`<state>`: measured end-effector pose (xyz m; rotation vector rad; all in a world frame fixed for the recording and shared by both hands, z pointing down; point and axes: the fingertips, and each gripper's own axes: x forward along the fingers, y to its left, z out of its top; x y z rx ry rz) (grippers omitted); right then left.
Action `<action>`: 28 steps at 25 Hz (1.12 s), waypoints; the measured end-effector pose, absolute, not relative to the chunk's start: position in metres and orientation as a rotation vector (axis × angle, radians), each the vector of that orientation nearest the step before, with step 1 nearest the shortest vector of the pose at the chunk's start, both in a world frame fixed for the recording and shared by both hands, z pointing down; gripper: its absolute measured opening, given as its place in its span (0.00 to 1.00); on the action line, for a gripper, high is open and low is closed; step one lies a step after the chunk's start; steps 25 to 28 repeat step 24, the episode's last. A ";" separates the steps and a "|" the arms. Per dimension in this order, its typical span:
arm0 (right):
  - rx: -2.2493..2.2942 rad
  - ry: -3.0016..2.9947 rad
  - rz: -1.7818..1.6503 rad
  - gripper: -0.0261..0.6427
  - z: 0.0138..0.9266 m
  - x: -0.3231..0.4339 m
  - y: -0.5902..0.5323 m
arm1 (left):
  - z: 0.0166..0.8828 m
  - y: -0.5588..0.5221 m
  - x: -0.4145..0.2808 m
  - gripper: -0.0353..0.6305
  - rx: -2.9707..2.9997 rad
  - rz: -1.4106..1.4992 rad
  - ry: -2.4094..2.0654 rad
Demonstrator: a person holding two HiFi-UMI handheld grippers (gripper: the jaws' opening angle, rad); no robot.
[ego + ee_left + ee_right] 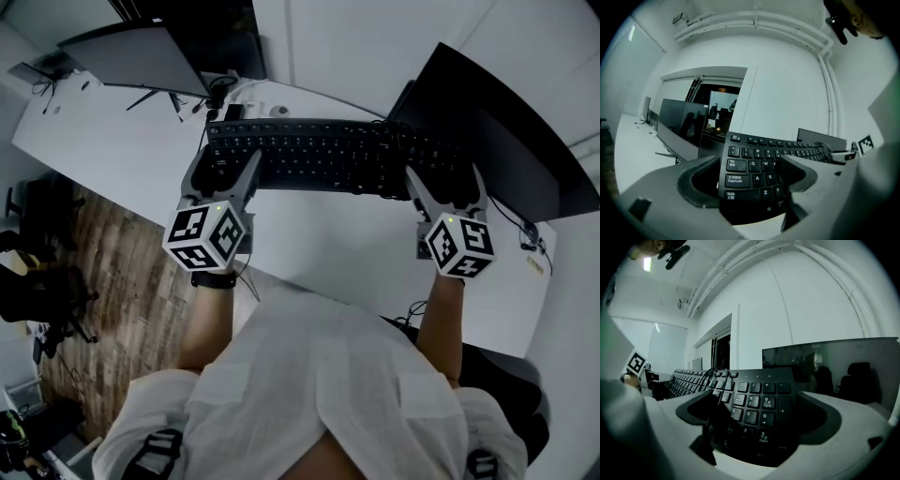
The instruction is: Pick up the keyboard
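Note:
A black keyboard (pixel 328 155) lies across the white desk (pixel 328 244). My left gripper (pixel 225 167) is at its left end, open. In the left gripper view the Caps Lock and Shift corner of the keyboard (pixel 754 173) sits between the jaws of the left gripper (pixel 749 161), the right jaw over the keys. My right gripper (pixel 446 178) is open at the other end. The right gripper view shows the number pad of the keyboard (pixel 759 404) between the jaws of the right gripper (pixel 753 397). A dark cable (pixel 711 376) loops over the keys there.
A large dark monitor (pixel 506 131) stands just behind the keyboard's right end. A second monitor (pixel 141 56) stands at the far left of the desk, with small items and cables (pixel 225 98) beside it. Wooden floor (pixel 112 272) lies past the desk's left edge.

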<state>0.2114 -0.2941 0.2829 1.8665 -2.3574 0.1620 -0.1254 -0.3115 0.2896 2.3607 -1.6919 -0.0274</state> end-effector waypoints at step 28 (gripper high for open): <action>1.879 -2.358 0.068 0.87 0.261 0.210 -0.285 | 0.277 -0.306 -0.126 0.60 2.363 -0.098 -1.670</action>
